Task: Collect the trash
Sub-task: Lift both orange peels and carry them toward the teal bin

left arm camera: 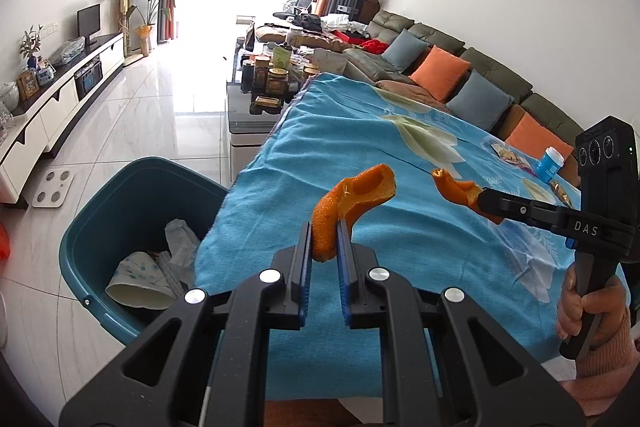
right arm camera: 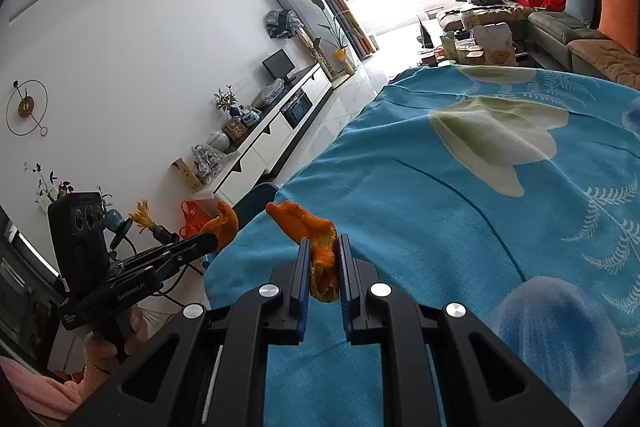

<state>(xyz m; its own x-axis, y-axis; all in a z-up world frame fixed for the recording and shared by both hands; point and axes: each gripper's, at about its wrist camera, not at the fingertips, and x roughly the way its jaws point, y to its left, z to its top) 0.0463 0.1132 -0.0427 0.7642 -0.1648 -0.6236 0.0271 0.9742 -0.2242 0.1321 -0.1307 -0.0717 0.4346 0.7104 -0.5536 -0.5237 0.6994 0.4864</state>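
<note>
- Orange peel is pinched between the blue pads of the left gripper, held up above the near edge of the blue cloth, its curled end rising over the fingertips.
- Second peel sits clamped in the right gripper, also lifted off the cloth, with its pointed end sticking out to the left.
- Left wrist view shows the right gripper from the side, to the right and level with the left one, its peel poking from the tips; a hand grips its handle.
- Right wrist view shows the left gripper off the cloth's left edge, carrying its peel.
- Teal bin stands on the floor just beside the cloth's left edge, below and left of the left gripper; crumpled paper and a paper cup lie inside.
- Far right on the cloth are a blue-and-white bottle and a wrapper.
</note>
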